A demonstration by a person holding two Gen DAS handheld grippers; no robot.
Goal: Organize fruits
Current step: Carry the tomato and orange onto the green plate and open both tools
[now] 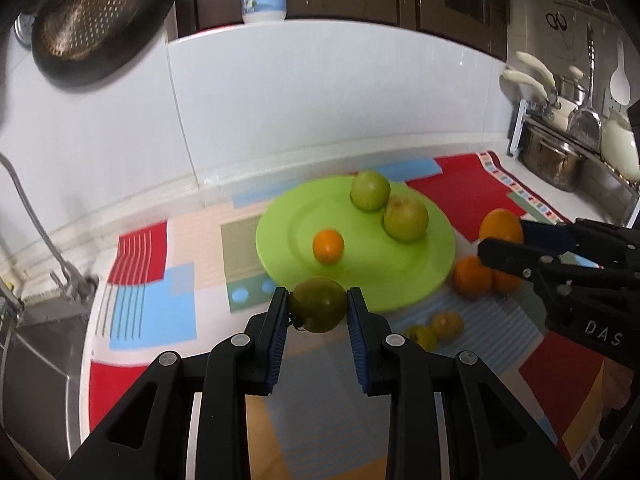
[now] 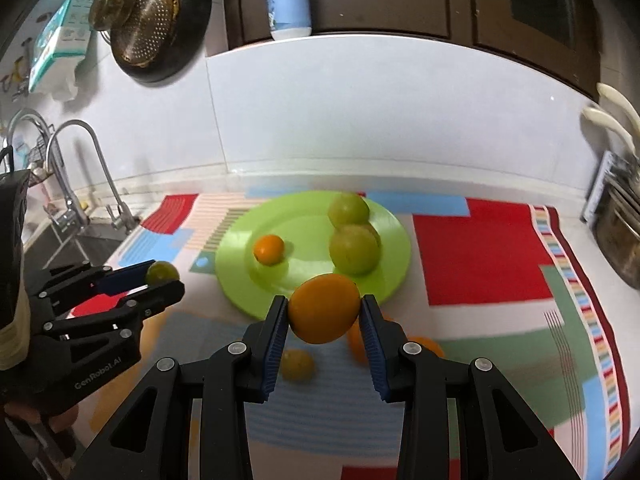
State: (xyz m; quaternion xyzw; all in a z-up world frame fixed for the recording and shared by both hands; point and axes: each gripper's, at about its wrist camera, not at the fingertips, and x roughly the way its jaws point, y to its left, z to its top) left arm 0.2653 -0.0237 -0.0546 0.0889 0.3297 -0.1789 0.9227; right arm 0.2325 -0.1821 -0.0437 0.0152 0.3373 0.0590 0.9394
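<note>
- The patchwork cloth of red, blue, green and cream blocks (image 2: 480, 256) is covering the counter and carrying everything else.
- The round lime-green plastic plate (image 1: 288, 236) is lying on the cloth, holding two pale green round fruits (image 1: 370, 190) touching each other at its far side and one small orange citrus (image 1: 328, 246) nearer the middle.
- The left gripper (image 1: 318, 310) is clamping a dark green, slightly olive round fruit (image 1: 318, 310) between its blue pads, held above the plate's near rim.
- The right gripper (image 2: 324, 308) is pinching a large smooth orange (image 2: 324, 308), its skin glossy and even, also just short of the plate's near rim.
- Loose fruit is waiting on the cloth beside the plate: oranges (image 1: 472, 282) clustered near the right gripper and small yellow-green fruits (image 1: 446, 324) closer to the cameras.
- The step in hand appears to be carrying both fruits to the plate, with several pieces yet to collect.
- The next move probably calls for lowering each fruit onto bare plate surface, clear of those already there, and easing the fingers apart gently so the round fruits are not rolling off.
</note>
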